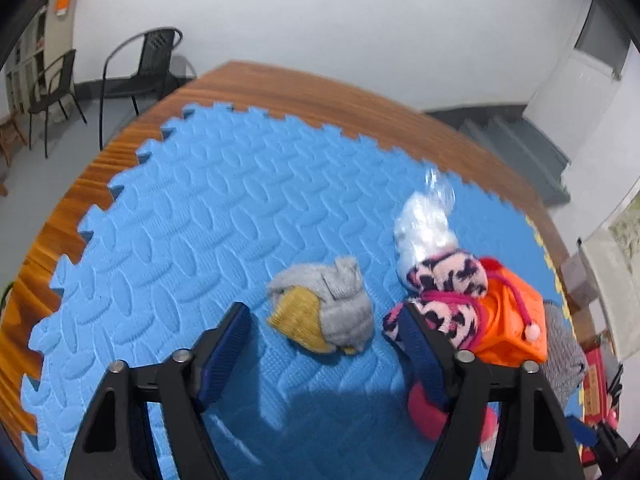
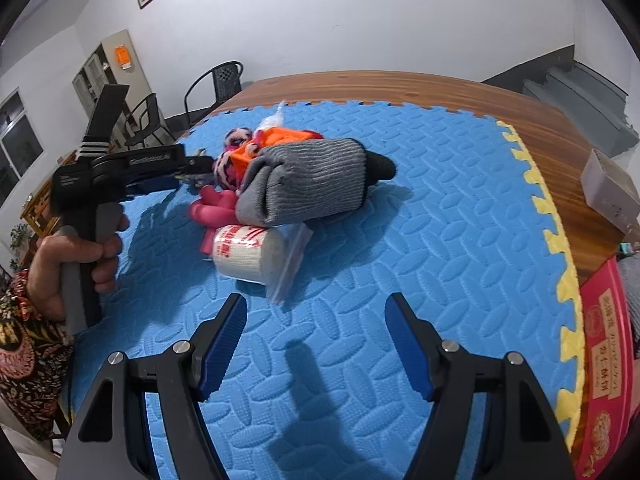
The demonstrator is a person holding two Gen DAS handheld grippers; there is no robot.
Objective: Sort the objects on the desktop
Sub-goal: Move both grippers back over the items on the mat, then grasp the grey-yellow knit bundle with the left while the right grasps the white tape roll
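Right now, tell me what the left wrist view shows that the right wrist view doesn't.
Only the left wrist view shows the grey and yellow sock bundle, lying apart from the pile. Only the right wrist view shows the white roll with red print, the red box and the hand holding the left gripper. Both show the blue foam mat, the orange item, the pink leopard-print fabric and the grey ribbed sock.
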